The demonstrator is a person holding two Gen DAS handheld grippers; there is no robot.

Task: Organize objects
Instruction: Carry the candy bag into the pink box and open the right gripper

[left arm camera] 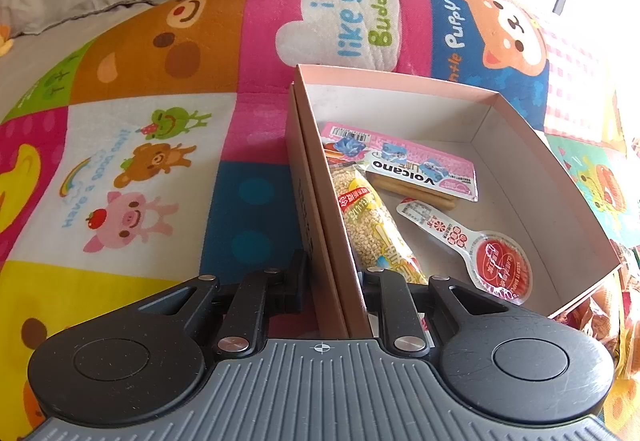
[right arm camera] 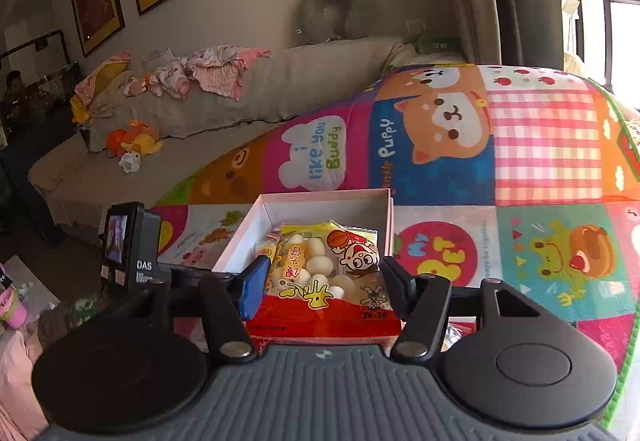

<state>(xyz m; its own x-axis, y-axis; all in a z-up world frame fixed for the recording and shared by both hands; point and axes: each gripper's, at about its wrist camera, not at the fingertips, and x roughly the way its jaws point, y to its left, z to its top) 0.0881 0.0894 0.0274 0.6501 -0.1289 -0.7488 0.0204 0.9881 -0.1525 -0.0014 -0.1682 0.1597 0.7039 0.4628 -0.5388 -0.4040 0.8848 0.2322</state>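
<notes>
A shallow pink cardboard box (left arm camera: pixel 400 79) lies on the cartoon play mat (left arm camera: pixel 160 145). Inside it are a pink Volcano packet (left arm camera: pixel 420 165), a grain bar in a clear wrapper (left arm camera: pixel 368 225) and a spoon-shaped jelly packet (left arm camera: pixel 480 249). My left gripper (left arm camera: pixel 332 281) is shut on the box's near left wall. In the right wrist view, my right gripper (right arm camera: pixel 325 281) is shut on a yellow and red snack bag (right arm camera: pixel 320 273) of white balls. It holds the bag in the air just before the box (right arm camera: pixel 320 197).
A beige sofa (right arm camera: pixel 224 109) with crumpled baby clothes (right arm camera: pixel 208 73) and an orange plush toy (right arm camera: pixel 134 145) runs behind the mat. The left gripper's camera block (right arm camera: pixel 128 245) shows beside the box. More snack bags (left arm camera: pixel 600 313) lie right of the box.
</notes>
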